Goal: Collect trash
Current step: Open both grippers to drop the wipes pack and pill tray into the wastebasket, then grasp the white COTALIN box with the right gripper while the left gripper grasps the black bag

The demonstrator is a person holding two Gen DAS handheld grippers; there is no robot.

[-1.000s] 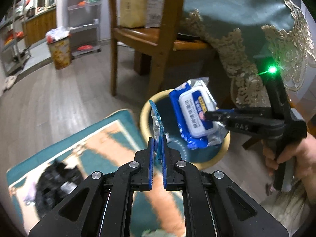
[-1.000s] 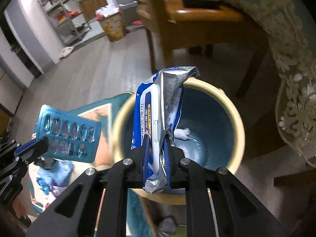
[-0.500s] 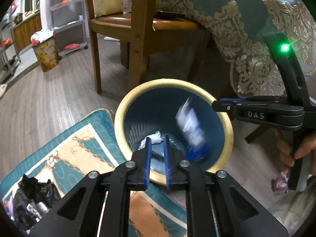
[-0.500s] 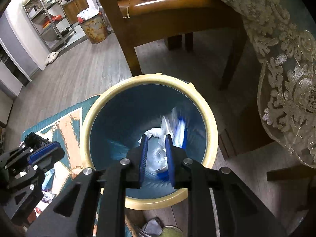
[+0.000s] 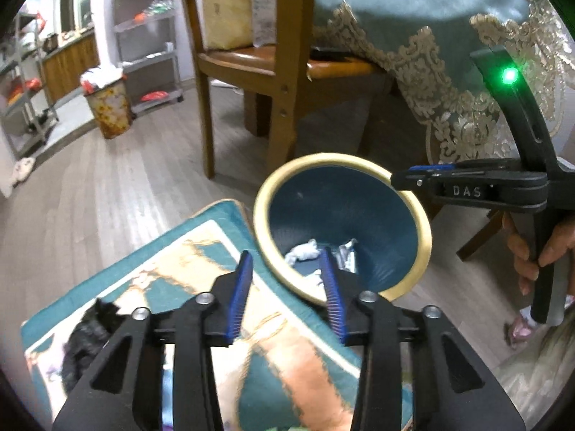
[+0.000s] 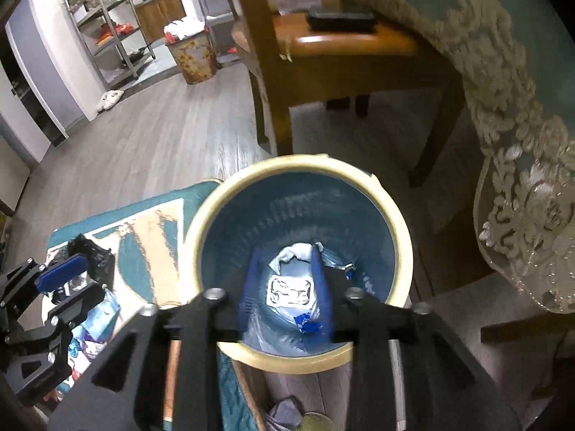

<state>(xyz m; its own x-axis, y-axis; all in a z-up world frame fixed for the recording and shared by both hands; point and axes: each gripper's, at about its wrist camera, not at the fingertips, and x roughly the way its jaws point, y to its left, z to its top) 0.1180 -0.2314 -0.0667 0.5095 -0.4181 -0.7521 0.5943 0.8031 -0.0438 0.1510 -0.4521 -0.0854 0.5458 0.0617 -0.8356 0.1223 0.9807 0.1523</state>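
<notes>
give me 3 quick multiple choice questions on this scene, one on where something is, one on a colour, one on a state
1. Where is the wipes packet?
A. inside the bin
B. on the chair
C. in the right claw

2. What colour is the bin rim?
A. red
B. cream yellow
C. black

3. How is the left claw?
A. shut on a blister pack
B. shut, empty
C. open, empty

Answers:
1. A, the packet lies at the bin's bottom beside crumpled tissue.
2. B, a pale yellow ring tops the blue inside.
3. C, its blue pads stand apart with nothing between.

Glossy wooden chair [image 6: 345, 54]; smooth plastic bin [image 6: 298, 222]; lace-edged tablecloth [image 6: 503, 72]
</notes>
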